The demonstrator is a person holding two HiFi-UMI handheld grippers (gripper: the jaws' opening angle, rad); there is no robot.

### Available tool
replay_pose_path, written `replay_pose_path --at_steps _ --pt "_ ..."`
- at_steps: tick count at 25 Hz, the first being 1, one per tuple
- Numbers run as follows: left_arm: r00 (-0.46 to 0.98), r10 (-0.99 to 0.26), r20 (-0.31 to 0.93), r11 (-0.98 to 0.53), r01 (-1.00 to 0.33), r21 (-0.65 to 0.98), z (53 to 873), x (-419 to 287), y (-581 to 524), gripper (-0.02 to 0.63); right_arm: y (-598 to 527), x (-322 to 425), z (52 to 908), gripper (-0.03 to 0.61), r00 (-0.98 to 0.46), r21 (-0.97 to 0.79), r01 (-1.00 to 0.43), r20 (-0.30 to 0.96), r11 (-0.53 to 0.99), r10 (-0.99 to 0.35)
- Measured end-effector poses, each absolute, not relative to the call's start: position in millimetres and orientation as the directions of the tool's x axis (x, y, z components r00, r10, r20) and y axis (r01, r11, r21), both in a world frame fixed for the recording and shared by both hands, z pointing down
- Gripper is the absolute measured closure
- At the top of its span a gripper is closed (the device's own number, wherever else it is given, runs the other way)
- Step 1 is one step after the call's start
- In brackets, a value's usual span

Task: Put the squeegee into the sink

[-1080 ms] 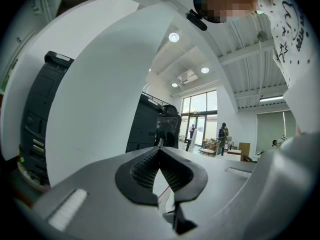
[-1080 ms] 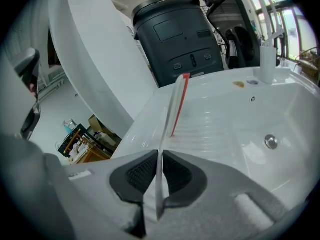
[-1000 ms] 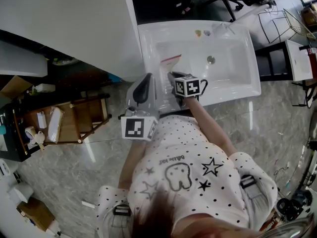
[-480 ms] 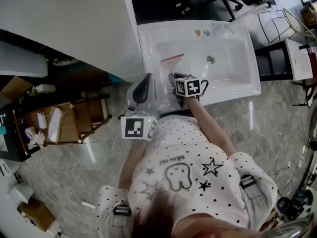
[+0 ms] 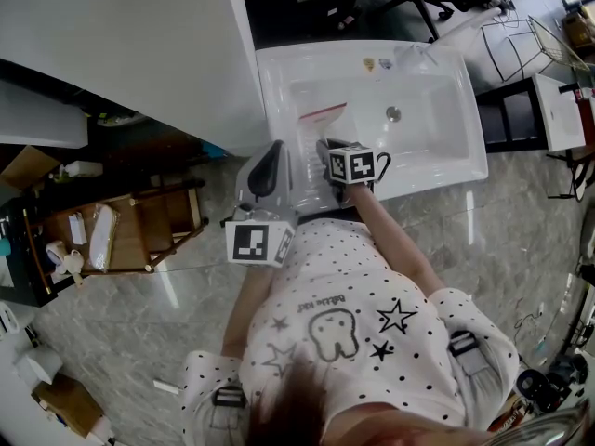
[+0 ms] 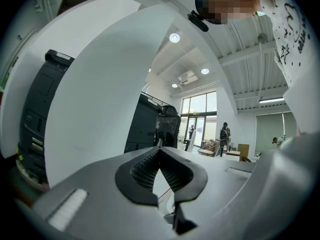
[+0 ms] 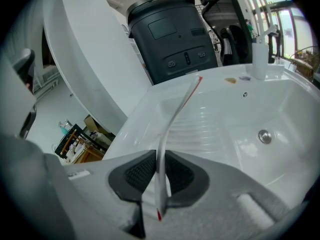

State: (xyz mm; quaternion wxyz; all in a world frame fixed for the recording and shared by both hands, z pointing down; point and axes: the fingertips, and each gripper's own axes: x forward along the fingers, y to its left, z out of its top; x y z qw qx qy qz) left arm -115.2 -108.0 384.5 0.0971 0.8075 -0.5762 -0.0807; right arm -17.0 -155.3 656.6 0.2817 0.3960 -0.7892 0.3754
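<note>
**Head view, then gripper views: squeegee over the sink, not yet let go**

Head view. We find the white sink (image 5: 465, 110) ahead of the person, its drain (image 5: 393, 113) bare. The right gripper (image 5: 321, 145) reaches over the near rim and holds the squeegee (image 5: 319, 119) out above the left part of the basin. The left gripper (image 5: 272, 149) hangs just left of it, at the sink's left rim, and takes no part. We judge the carry done. What is left is the release, so that the squeegee lies in the basin on its own. We cannot tell from here whether its far end touches the basin.

Left gripper view. We read the jaws as closed tip to tip, with nothing between them.

Right gripper view. The jaws have just been opening, and the squeegee is between them. The gap is narrow. The pads (image 7: 137, 174) lie close on both sides of the near end and look to touch it, so we count it as held, lightly. The gripper tilts down toward the ribbed left part of the basin, with the drain to the right.

Squeegee. In this view we see it edge-on: a thin, pale, slightly curved piece with a red strip at the far end. From above it reads as a flat translucent panel, red edge farthest from the person. We judge it light and somewhat flexible, and likely to slide on the glossy basin once let go.
</note>
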Motion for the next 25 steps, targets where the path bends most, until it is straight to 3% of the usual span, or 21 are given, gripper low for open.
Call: replay_pose_path --at_steps 25 --pt "0.319 -0.948 -0.014 -0.311 -0.913 0.266 387.0 -116.9 -110.7 0.618 -157.1 -8.7 660.2 0.499 -0.51 -0.358 -0.848 0.753 0.391 -0.415"
